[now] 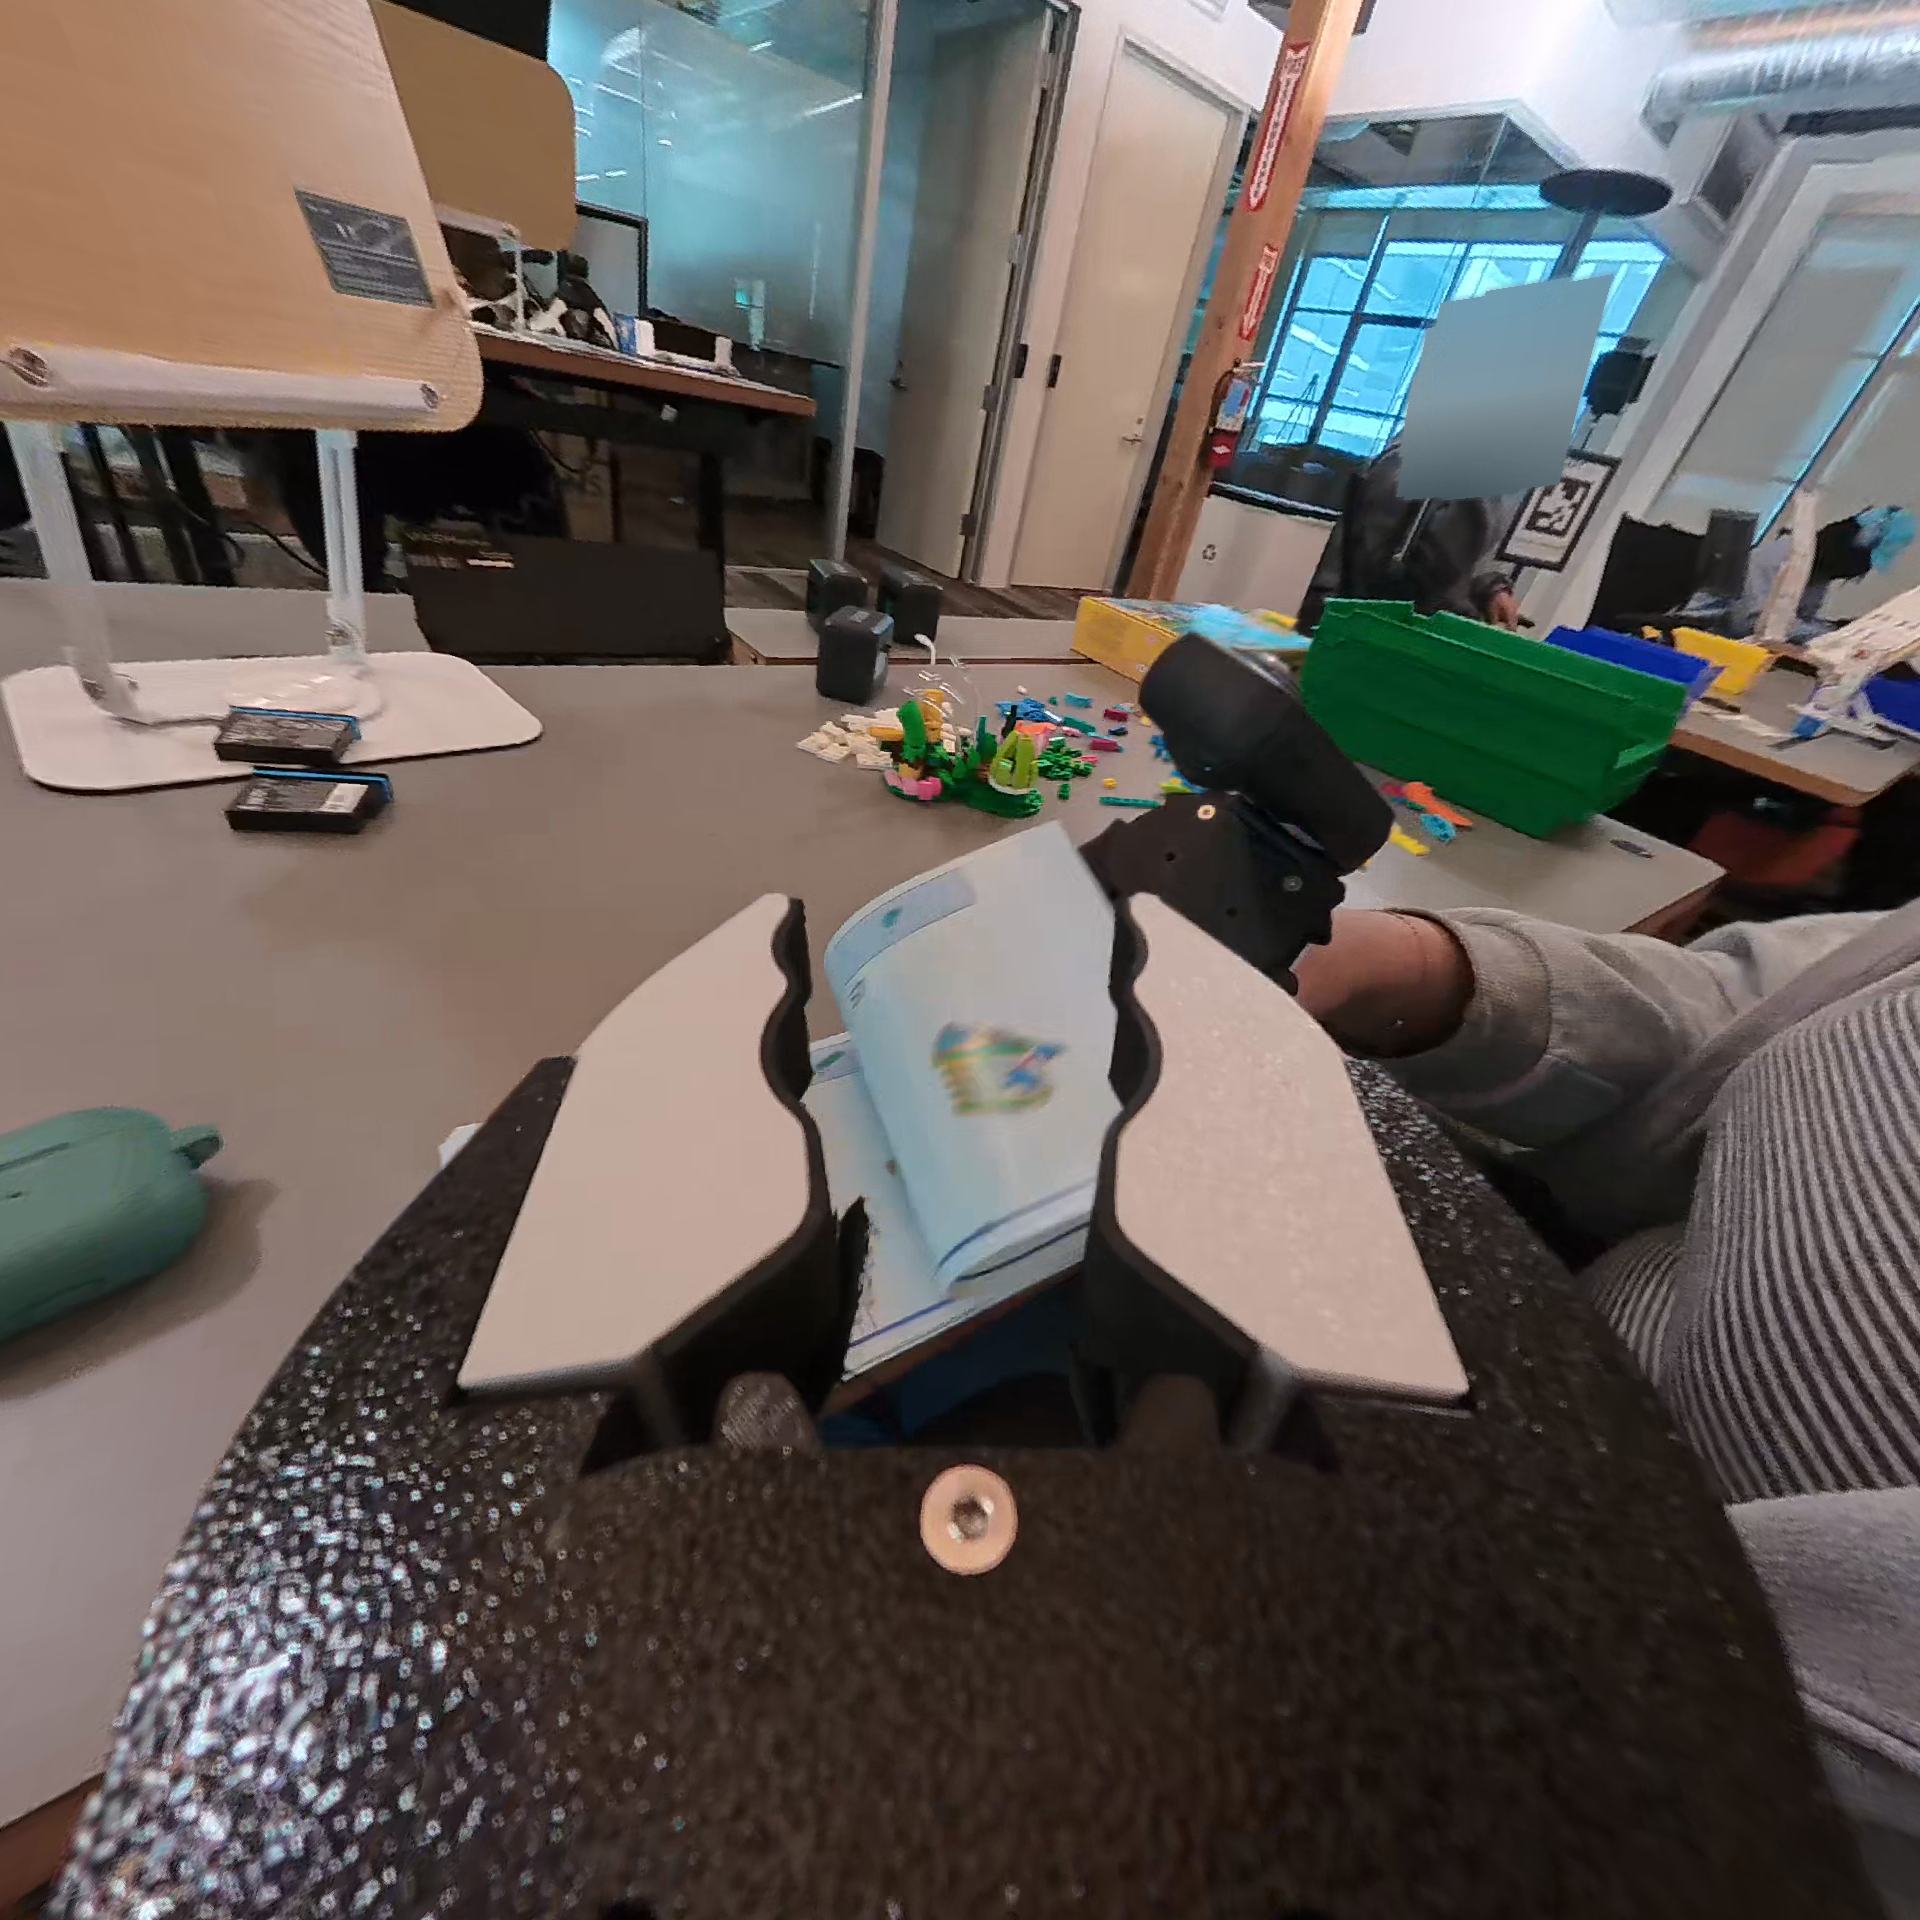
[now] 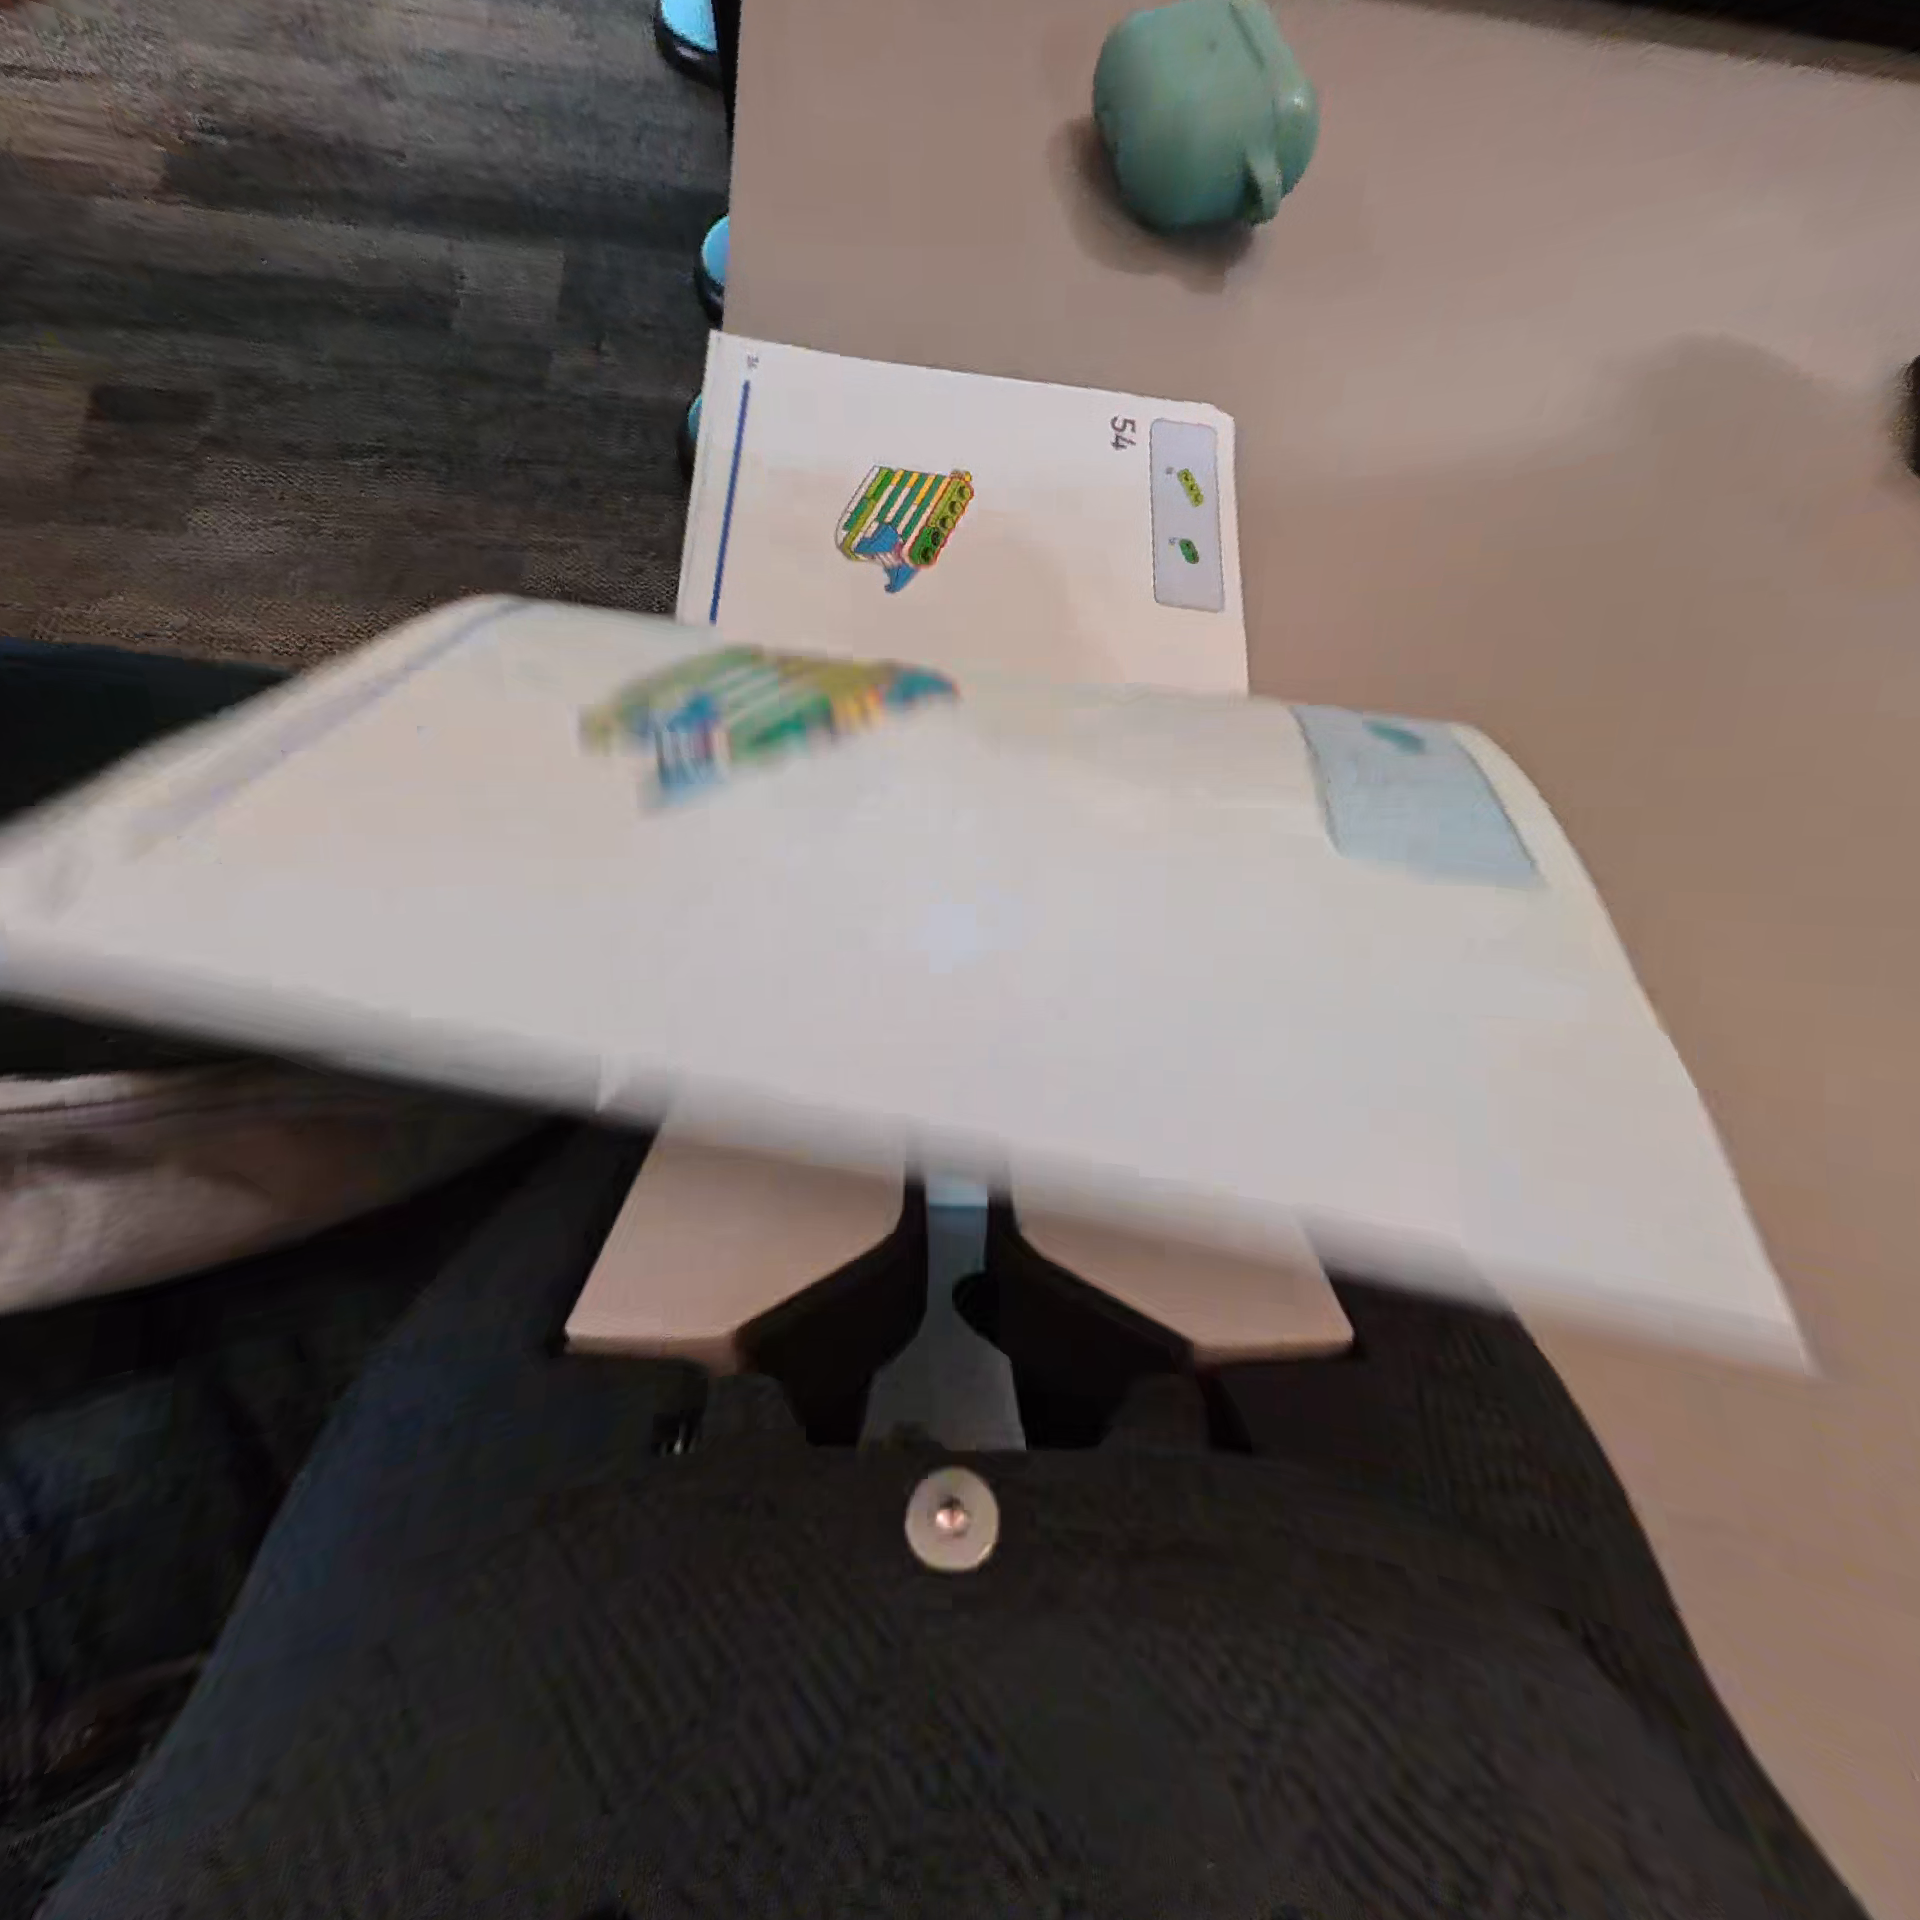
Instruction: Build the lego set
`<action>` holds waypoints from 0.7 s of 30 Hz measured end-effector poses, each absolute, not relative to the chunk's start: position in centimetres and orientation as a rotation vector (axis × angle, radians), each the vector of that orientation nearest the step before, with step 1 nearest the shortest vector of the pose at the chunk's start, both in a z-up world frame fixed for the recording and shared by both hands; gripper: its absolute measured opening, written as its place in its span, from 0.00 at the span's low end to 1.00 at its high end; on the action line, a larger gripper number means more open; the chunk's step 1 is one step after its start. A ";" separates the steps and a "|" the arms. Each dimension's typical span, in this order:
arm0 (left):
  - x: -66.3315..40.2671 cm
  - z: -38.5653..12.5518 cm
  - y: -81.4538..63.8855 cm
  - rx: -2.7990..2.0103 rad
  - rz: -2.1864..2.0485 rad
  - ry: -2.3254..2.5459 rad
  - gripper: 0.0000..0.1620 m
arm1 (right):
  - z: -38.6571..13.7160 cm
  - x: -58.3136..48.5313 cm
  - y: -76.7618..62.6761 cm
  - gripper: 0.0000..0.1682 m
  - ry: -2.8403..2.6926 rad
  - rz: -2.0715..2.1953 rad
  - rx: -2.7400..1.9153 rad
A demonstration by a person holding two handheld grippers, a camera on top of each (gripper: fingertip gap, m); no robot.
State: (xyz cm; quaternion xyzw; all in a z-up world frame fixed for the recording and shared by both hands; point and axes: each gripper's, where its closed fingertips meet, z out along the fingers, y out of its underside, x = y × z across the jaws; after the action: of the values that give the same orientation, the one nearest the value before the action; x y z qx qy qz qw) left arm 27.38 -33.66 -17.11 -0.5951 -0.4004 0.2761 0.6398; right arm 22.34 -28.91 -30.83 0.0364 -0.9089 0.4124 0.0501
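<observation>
The open instruction booklet (image 1: 966, 1164) lies at the table's near edge. My left gripper (image 1: 956, 914) is open and empty, its fingers on either side of the booklet and above it. My right gripper (image 2: 956, 1216) is shut on a blurred, lifted page (image 2: 935, 935), which hides its fingertips. In the left wrist view the right gripper (image 1: 1226, 862) sits behind that raised page. The flat page below (image 2: 966, 520) shows a green striped model. A partly built green lego model (image 1: 966, 774) stands farther out on the table among loose bricks (image 1: 1049, 727).
A teal case (image 1: 83, 1216) (image 2: 1195, 114) lies to the left on the grey table (image 1: 416, 935). Two black batteries (image 1: 307, 800), a white stand base (image 1: 436, 707), black cubes (image 1: 854, 655), a yellow box (image 1: 1122, 623) and a green bin (image 1: 1486, 707) stand farther back. A person stands behind the bin. Left tips to right tips: about 15 cm.
</observation>
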 end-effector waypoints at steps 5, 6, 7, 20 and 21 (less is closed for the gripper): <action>27.5 -17.5 -33.6 -1.391 0.661 -0.894 0.34 | -30.3 22.1 -28.6 0.05 -2.752 1.280 0.140; 27.4 -17.8 -33.5 -1.396 0.666 -0.889 0.36 | -29.8 22.3 -27.7 0.08 -2.746 1.289 0.160; 27.3 -18.3 -33.3 -1.400 0.661 -0.886 0.38 | -29.4 22.5 -26.5 0.14 -2.736 1.288 0.193; 27.5 -27.1 -28.8 -1.714 0.262 -0.923 0.14 | -32.1 22.7 -17.4 0.06 -2.934 0.896 0.038; 27.8 -27.5 -28.5 -1.724 0.209 -0.926 0.11 | -32.2 22.5 -17.4 0.06 -2.944 0.887 0.035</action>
State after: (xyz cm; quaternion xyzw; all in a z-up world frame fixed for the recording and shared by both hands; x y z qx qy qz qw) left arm 27.78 -28.48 -27.49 -0.7293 -0.3919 0.0883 0.5538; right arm 22.50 -17.40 -32.15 0.0113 -0.9569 0.2882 0.0333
